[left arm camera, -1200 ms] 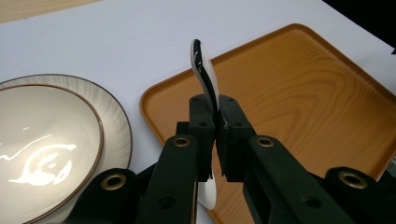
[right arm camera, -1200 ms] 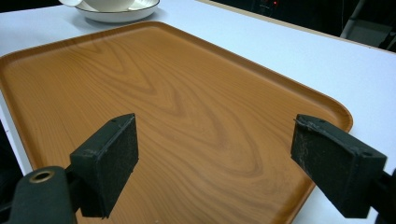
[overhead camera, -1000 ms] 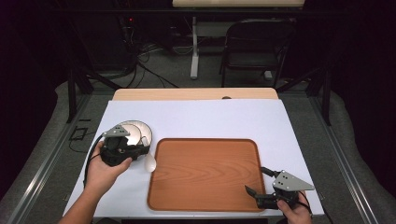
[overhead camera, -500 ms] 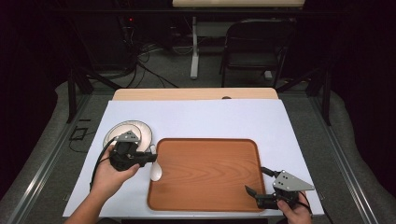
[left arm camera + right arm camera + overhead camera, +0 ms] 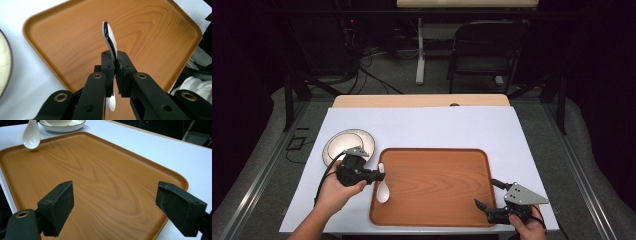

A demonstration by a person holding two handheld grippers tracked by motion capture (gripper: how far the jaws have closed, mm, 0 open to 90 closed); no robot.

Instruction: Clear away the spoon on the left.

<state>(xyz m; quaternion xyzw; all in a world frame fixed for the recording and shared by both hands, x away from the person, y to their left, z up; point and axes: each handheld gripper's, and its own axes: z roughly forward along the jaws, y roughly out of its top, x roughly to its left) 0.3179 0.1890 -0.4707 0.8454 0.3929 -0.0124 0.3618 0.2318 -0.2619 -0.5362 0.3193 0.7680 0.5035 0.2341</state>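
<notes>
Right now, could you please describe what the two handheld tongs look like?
Both tongs are matte black. The left tongs have two flat jaws, brass-coloured rivets on their arms, a grey three-cornered plate and a trailing black cable. The right tongs match, with blocky black pads. The forearms are bare.

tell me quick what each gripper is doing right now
Left gripper: shut on the spoon, over the tray.
Right gripper: open, holding nothing.

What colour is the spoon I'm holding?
White, glossy; the spoon shows best in the right gripper view, above the tray.
</notes>
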